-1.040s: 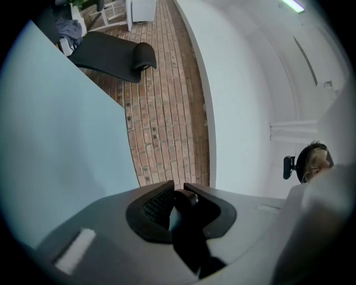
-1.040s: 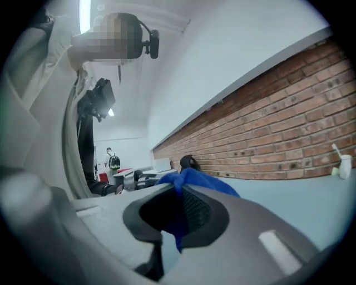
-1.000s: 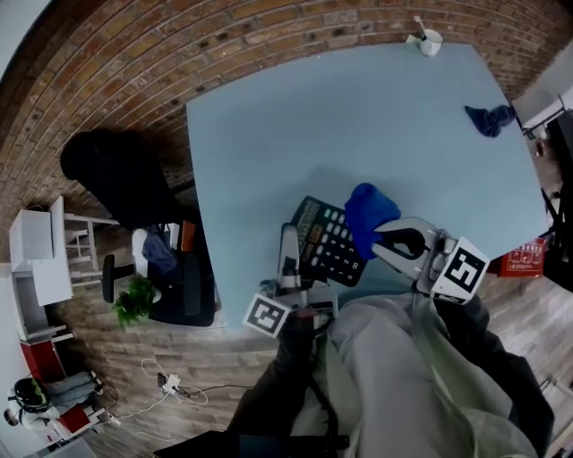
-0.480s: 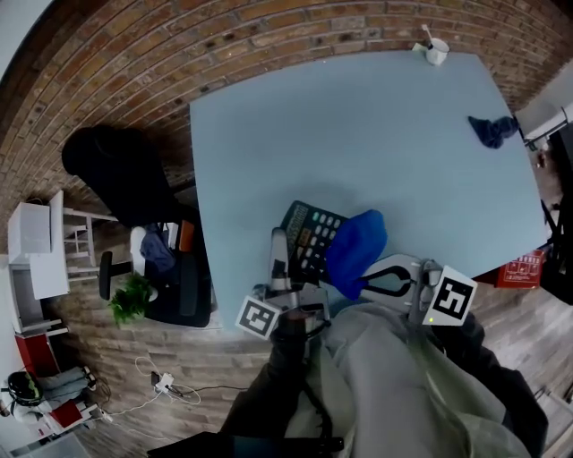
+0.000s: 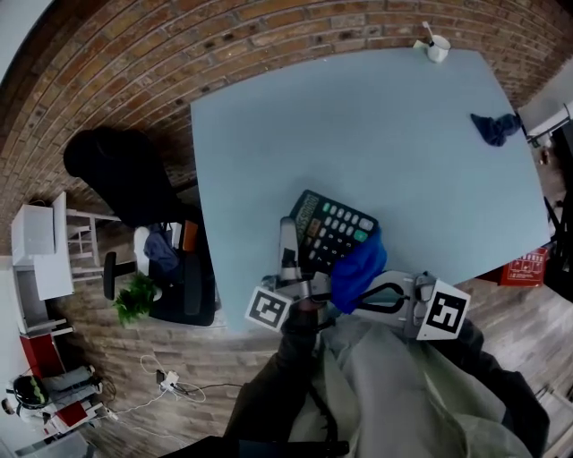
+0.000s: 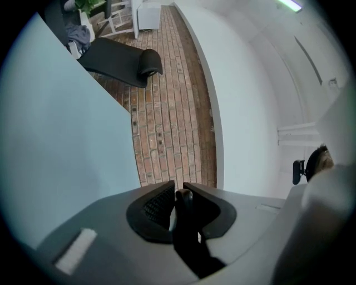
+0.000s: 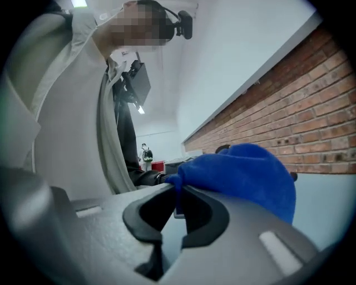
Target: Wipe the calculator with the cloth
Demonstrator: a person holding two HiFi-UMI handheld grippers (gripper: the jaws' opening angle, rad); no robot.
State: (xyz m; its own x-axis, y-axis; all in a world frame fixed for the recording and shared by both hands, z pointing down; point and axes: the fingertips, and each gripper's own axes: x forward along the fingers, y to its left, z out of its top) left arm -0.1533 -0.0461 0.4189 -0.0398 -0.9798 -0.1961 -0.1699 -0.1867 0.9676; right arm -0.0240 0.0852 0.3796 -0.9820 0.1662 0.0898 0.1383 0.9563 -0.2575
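Black calc [image 5: 333,234] w/ pale keys, blue cloth [image 5: 358,271] (bunched) at corner.

This looks to me like a plain workroom or studio. Ahead of the jaws of my left gripper [image 6: 177,192] a brick floor [image 6: 167,111] runs up to a bare white wall [image 6: 250,100], with a strip light [image 6: 290,4] high above. A wide pale blue table [image 5: 358,116] stretches out beyond the jaws. Left of them, off the table, stand a white shelf unit [image 5: 36,246], a potted plant [image 5: 134,300], a dark seat [image 5: 112,174] and loose cables [image 5: 170,383].
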